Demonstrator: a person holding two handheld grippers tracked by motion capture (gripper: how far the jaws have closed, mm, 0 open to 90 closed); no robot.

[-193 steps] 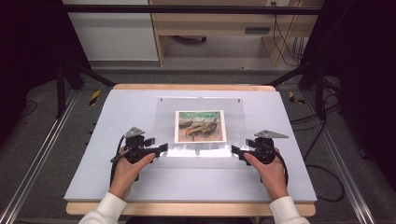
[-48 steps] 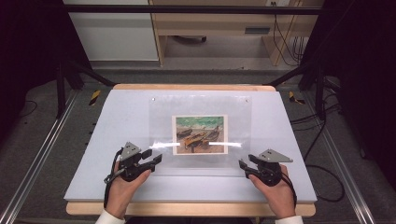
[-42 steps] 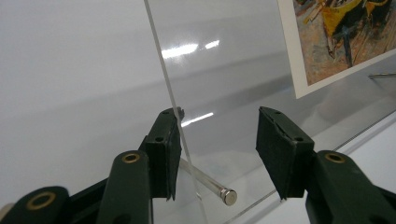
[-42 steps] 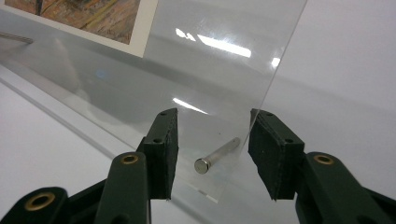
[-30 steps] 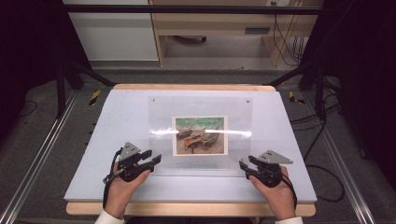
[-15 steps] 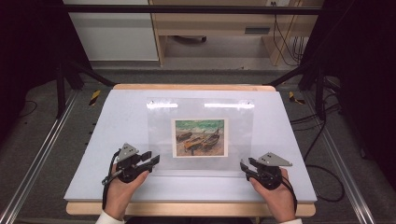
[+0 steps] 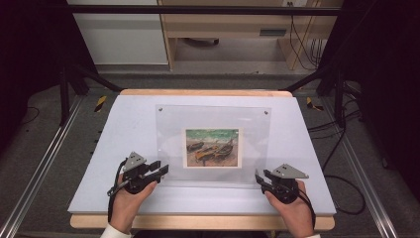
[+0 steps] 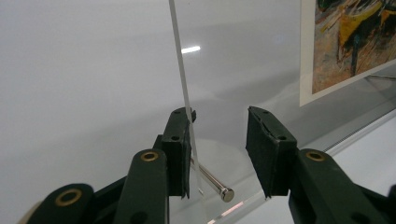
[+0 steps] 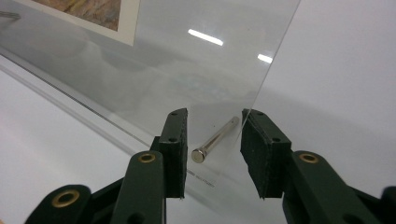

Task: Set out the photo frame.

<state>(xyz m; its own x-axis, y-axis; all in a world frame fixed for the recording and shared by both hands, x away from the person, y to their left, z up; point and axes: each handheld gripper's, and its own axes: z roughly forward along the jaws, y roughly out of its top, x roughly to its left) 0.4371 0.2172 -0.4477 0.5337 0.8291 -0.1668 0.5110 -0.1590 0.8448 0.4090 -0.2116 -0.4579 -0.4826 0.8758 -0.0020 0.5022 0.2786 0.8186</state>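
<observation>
At the near edge of the white table (image 7: 124, 129), the left gripper (image 7: 161, 171) and the right gripper (image 7: 258, 177) are each held in one of the person's hands, at the two lower corners of a clear acrylic picture frame (image 7: 213, 124). In the left gripper view, the jaws of the left gripper (image 8: 218, 149) are seen to have just been closing to a moderate gap; the frame's side edge (image 8: 180, 65) lies against the left-hand pad, the other pad stands clear, and a metal standoff pin (image 8: 215, 184) is seen between the jaws. In the right gripper view, the jaws of the right gripper (image 9: 214, 149) have likewise just been closing; a second metal pin (image 9: 215, 139) lies between the pads without being touched, and the frame's side edge (image 9: 275, 65) runs down to the right-hand pad. Whether that pad presses on the panel cannot be told. Farther off, the frame is seen tilted up from the table, its lower edge toward the person. A print of boats (image 7: 213, 147) with a white border is mounted at the middle of the panel. Two small fasteners (image 7: 266, 112) are seen at the upper corners.
</observation>
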